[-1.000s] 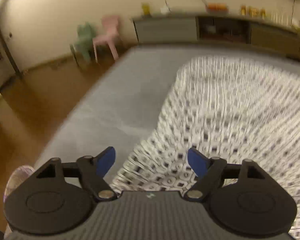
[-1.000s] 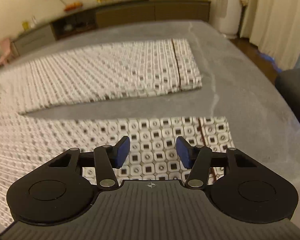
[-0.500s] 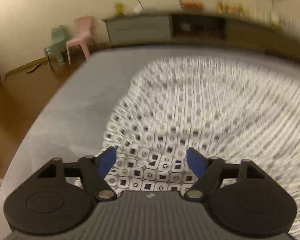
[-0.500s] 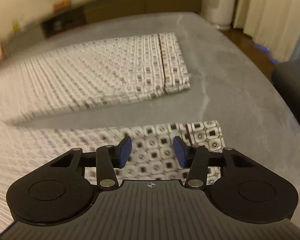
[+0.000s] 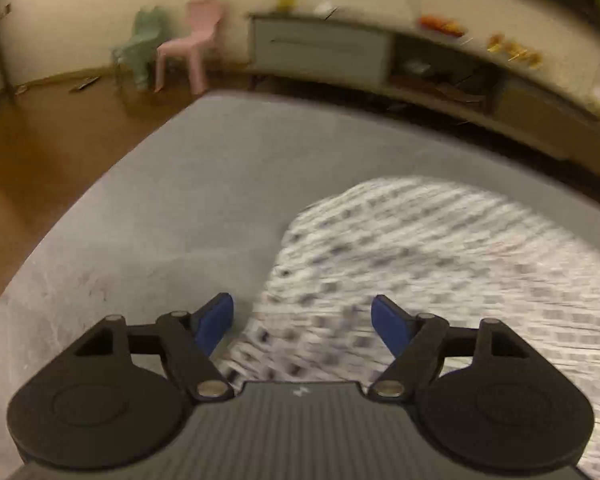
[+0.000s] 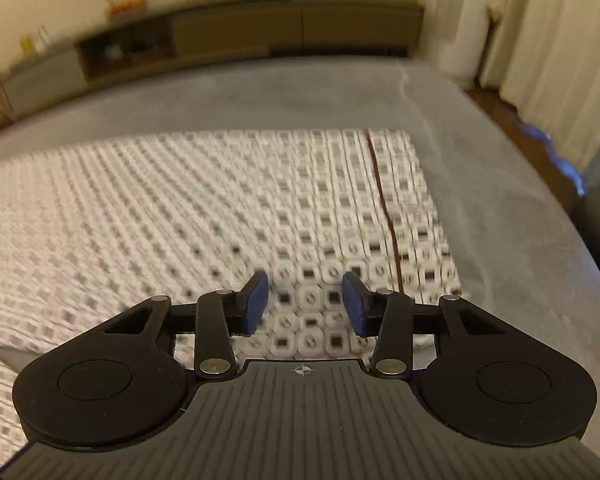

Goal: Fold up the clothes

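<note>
Grippers left (image 5: 302,322) (opening) and right (image 6: 305,303) gape empty over patterned cloth (image 6: 188,208) on grey bed (image 5: 188,200).

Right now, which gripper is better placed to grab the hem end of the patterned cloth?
Right. The right gripper hangs over the patterned cloth near its dark hem stripe; the left gripper, jaws opening, sits at the opposite edge.

So my left gripper (image 5: 302,322) is opening wider now and sits over the patterned cloth's (image 5: 440,264) rounded edge, way more grey bed (image 5: 204,200) showing. On the right, the gripper (image 6: 304,306) narrows a touch, and that grey gap between cloth layers is gone from view.
</note>
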`<state>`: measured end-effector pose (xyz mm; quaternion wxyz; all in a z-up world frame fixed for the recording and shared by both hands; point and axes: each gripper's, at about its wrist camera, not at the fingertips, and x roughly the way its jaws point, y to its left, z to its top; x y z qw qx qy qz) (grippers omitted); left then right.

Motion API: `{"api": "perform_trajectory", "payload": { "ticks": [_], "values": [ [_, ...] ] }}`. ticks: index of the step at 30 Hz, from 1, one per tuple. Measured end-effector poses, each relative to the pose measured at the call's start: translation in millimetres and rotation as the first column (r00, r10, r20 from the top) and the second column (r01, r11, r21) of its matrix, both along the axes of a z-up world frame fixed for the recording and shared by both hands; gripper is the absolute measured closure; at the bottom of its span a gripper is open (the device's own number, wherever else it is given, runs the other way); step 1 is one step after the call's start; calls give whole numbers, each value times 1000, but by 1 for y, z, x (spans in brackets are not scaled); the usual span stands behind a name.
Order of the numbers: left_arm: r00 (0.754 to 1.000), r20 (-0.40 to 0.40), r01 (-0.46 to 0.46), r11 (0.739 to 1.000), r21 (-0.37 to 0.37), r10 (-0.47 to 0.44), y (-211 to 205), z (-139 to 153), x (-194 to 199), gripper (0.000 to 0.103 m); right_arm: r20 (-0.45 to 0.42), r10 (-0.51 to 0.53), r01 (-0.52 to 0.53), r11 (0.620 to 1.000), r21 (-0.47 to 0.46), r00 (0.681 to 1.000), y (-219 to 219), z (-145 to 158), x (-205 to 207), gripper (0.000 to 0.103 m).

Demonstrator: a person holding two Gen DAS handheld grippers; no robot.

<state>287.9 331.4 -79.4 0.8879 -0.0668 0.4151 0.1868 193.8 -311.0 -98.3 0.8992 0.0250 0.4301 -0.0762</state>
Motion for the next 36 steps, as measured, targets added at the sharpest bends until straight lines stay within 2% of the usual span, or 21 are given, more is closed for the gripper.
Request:
{"api": "perform_trajectory", "payload": {
  "ticks": [1, 2, 4, 6, 9, 11, 14, 16, 19, 23, 24, 25, 27, 29, 30, 32, 33, 35, 36],
  "values": [
    [1000, 2, -26, 1000, 9, 26, 7, -1, 1, 4, -9, -11, 11, 1000, -1, 1000, -5, 0, 0, 50],
    [999, 4, -52, 999, 17, 52, 13, -1, 2, 4, -14, -18, 18, 1000, -2, 1000, -9, 0, 0, 49],
    [994, -4, -111, 994, 14, 111, 24, 5, 2, 13, -11, -21, 21, 1000, -1, 1000, -16, 1, -3, 49],
    [996, 18, -82, 996, -16, 82, 25, 11, 4, 20, -8, -25, 25, 1000, 0, 1000, -23, 1, -5, 49],
    [998, 59, -17, 996, -83, 22, 23, 14, 9, 19, 7, -19, 19, 1000, 12, 1000, -23, 7, -6, 50],
    [998, 64, 31, 995, -90, -26, 15, 14, 14, 16, 55, -15, 14, 1000, 18, 998, -14, 21, -5, 49],
    [998, 51, 42, 994, -99, -37, 3, 15, 17, 16, 110, 57, -61, 998, 28, 992, 10, 47, 5, 36],
    [996, 75, 68, 986, -150, -58, -5, 28, 9, 16, 109, 151, -156, 987, 39, 983, 28, 57, 30, 26],
    [980, 164, 151, 957, -248, -112, -15, 57, -19, 16, 64, 265, -269, 962, 55, 962, 40, 58, 82, 23],
    [949, 292, 219, 918, -331, -121, -30, 102, -84, 15, -118, 388, -383, 922, 57, 914, 32, 26, 141, 22],
    [935, 336, 243, 898, -368, -115, -34, 111, -102, 12, -147, 404, -403, 915, 36, 903, 31, 19, 150, 22],
    [920, 373, 276, 871, -407, -118, -40, 116, -117, 8, -157, 412, -414, 910, 20, 898, 29, 14, 156, 14],
    [906, 401, 325, 831, -452, -136, -55, 116, -136, 8, -171, 429, -435, 901, 3, 887, 24, 6, 164, 12],
    [913, 374, 334, 826, -454, -163, -72, 104, -133, 8, -156, 451, -452, 891, 29, 879, 17, 6, 164, 17],
    [916, 359, 338, 824, -454, -177, -80, 98, -131, 9, -144, 466, -467, 884, 29, 873, 16, 8, 163, 26],
    [926, 313, 336, 839, -427, -211, -94, 83, -119, 10, -126, 491, -492, 870, 26, 862, 18, 14, 162, 86],
    [932, 285, 331, 847, -417, -224, -100, 74, -114, 10, -132, 492, -498, 867, -13, 860, 24, 17, 159, 103],
    [941, 232, 324, 849, -417, -246, -106, 57, -109, 13, -146, 514, -534, 828, -170, 845, 40, 17, 136, 103],
    [942, 217, 328, 846, -420, -257, -108, 52, -108, 13, -123, 529, -543, 809, -227, 840, 45, 21, 120, 103]
  ]
}}
